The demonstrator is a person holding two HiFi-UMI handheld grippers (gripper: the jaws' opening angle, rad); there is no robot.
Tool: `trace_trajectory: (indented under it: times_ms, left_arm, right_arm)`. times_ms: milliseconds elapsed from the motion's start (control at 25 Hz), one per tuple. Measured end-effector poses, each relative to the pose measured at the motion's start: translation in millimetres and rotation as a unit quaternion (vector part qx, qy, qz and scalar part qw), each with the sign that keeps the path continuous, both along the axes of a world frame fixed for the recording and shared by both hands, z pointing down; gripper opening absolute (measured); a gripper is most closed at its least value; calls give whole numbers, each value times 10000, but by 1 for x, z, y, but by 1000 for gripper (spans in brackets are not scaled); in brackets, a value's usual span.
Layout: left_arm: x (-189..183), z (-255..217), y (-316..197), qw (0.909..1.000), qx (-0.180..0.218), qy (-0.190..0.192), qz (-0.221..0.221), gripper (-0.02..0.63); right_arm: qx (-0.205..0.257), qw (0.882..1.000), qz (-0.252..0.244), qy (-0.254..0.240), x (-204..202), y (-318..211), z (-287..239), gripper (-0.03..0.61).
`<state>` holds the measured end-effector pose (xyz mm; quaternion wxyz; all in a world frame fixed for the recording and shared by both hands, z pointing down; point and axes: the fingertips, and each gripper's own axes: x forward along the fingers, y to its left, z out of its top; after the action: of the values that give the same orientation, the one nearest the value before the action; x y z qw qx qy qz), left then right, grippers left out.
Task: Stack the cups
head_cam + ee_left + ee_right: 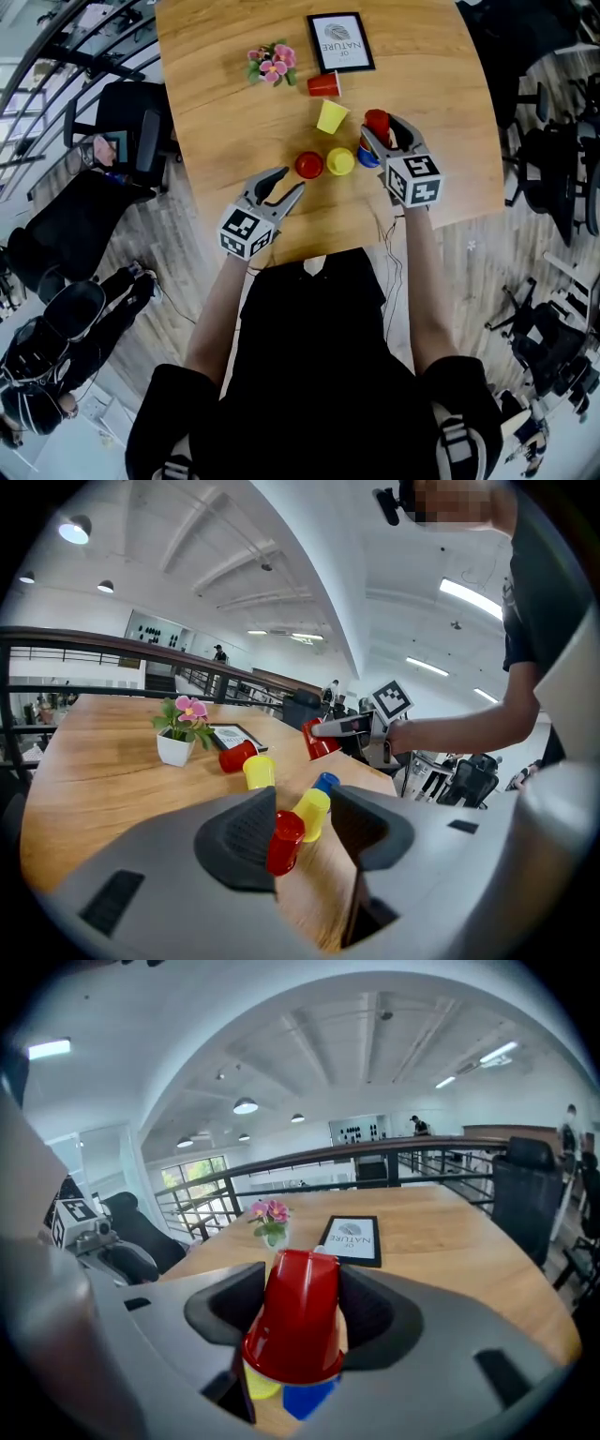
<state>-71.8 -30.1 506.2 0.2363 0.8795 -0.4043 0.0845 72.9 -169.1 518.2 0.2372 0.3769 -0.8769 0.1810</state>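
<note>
My right gripper (380, 133) is shut on a red cup (298, 1321), held upside down with its rim lowest, off the wooden table (216, 122). Below it a blue cup (367, 156) and a yellow cup (340, 161) stand upside down. Left of those stands another red cup (309, 165), just off the tips of my open left gripper (292, 182); I cannot tell if they touch. In the left gripper view that red cup (284, 841) shows between the jaws. Farther back are a second yellow cup (331, 116) and a red cup on its side (323, 84).
A small pot of pink flowers (272, 64) and a framed print (339, 42) stand at the table's far side. The near table edge (441, 217) runs just under my hands. Office chairs (122, 131) stand on the floor around the table.
</note>
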Motion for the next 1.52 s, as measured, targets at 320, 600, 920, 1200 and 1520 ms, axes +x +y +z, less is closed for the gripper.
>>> trace_trajectory:
  times_ms: [320,600,920,1200,1520]
  left_arm:
    - [0,1,8,9999,-27,11,158,201]
    - [0,9,17,9994,-121,-30,325,202]
    - [4,25,24,9982,-244,-111,539,202]
    - [5,34,28,9976,-258,-140,631,201]
    - [3,41,29,9973,-273,-151,662,202]
  right_arm:
    - [670,9960,-242,-536,-40,43,-15,264]
    - [982,9927,-231,-665,-63,72,-10,264]
    - [1122,9908,-200,-728,-77,87,7,264]
    - [1685,9820,-93,-843,-88,86,-2,264]
    - [1956,9763,5,-929,-92,87,1,265]
